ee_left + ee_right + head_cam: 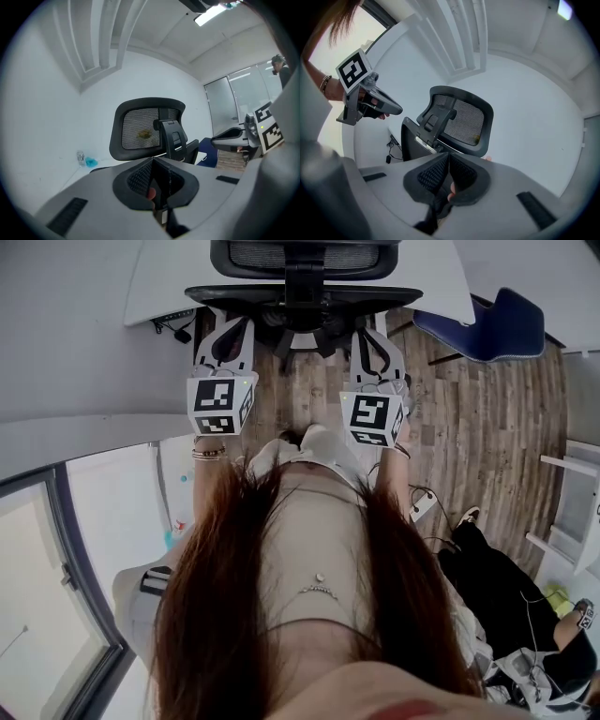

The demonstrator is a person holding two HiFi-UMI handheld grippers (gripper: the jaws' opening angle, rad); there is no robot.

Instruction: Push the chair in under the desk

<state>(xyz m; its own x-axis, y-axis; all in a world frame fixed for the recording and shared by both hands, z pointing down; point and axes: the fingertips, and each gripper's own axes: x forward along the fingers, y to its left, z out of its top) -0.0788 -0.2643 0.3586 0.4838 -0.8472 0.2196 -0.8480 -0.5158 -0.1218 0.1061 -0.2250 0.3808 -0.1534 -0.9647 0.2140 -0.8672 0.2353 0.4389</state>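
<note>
A black office chair (305, 259) with a mesh headrest stands at the top of the head view, its back towards me and its seat under the white desk (164, 273). My left gripper (228, 326) and right gripper (368, 334) reach side by side to the rear edge of its backrest; contact is not clear. Both are shut with nothing between the pads. In the left gripper view the closed left gripper (152, 176) points at the chair's headrest (143, 131). The right gripper view shows the closed right gripper (447, 171) below the chair (461, 119).
A blue chair (487, 324) stands right of the desk on the wood floor. Cables (178, 326) hang at the desk's left end. A person in dark trousers (506, 596) sits at lower right, beside a white shelf (577, 512). A glass partition runs along the left.
</note>
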